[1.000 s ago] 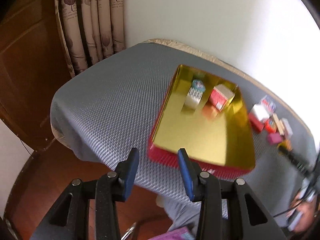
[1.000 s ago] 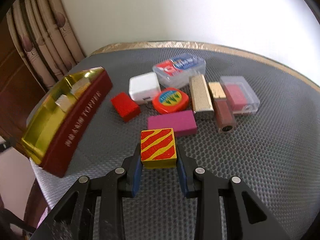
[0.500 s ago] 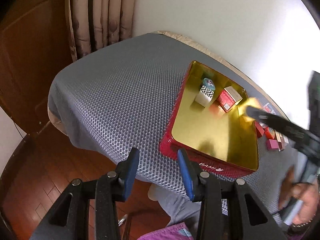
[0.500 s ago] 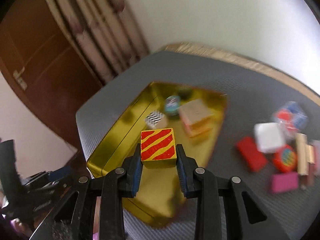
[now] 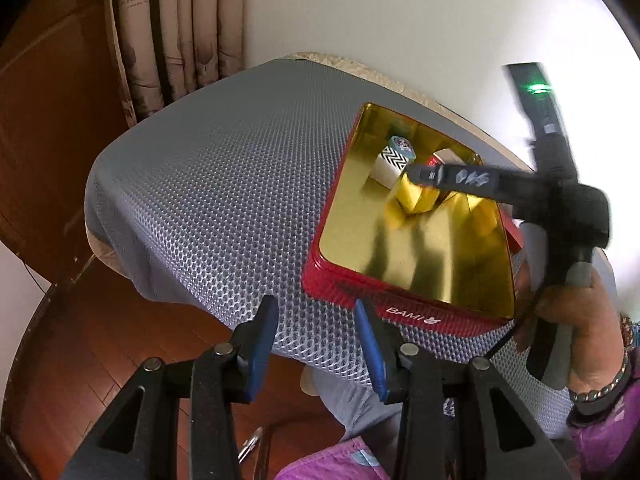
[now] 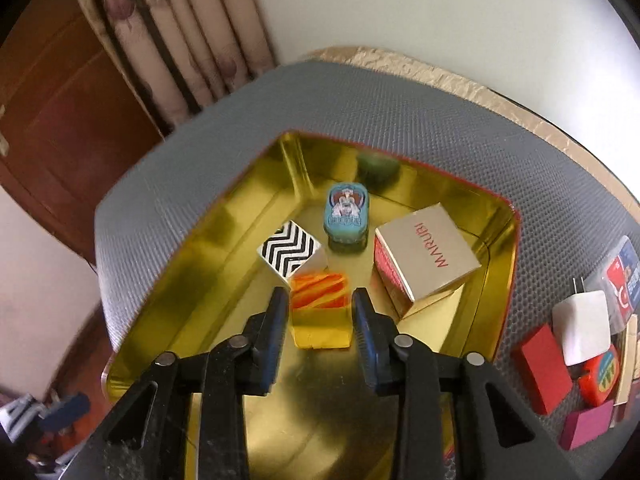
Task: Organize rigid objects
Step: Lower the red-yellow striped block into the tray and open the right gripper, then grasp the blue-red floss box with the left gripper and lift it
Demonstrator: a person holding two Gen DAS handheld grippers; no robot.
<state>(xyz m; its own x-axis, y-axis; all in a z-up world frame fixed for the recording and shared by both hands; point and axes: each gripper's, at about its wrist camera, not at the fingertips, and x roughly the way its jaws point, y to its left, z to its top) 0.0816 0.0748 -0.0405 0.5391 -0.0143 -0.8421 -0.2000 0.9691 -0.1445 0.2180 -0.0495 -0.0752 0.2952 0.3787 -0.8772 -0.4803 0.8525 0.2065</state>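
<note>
The right gripper (image 6: 320,304) has just been opening its fingers; the striped block (image 6: 320,316) sits loose between them in the gold tin (image 6: 192,280). The left gripper (image 5: 316,320) has its fingers apart, holding nothing, at the near edge of the worktop (image 5: 224,184).

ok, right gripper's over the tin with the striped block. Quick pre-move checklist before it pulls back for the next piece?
1. Right gripper released: ok, its fingers have just been opening and stand clear of the yellow striped block between them.
2. Block inside the gold tin: ok. Whether it rests flat on the floor: cannot tell, it is blurred.
3. Block clear of the zigzag cube: cannot tell, they look very close.
4. Block clear of the MARUBI box: ok, a gap shows.
5. Left gripper out of the way: ok, empty, at the tin's near edge.
6. More pieces waiting: ok, the red block and white charger lie outside the tin.
</note>
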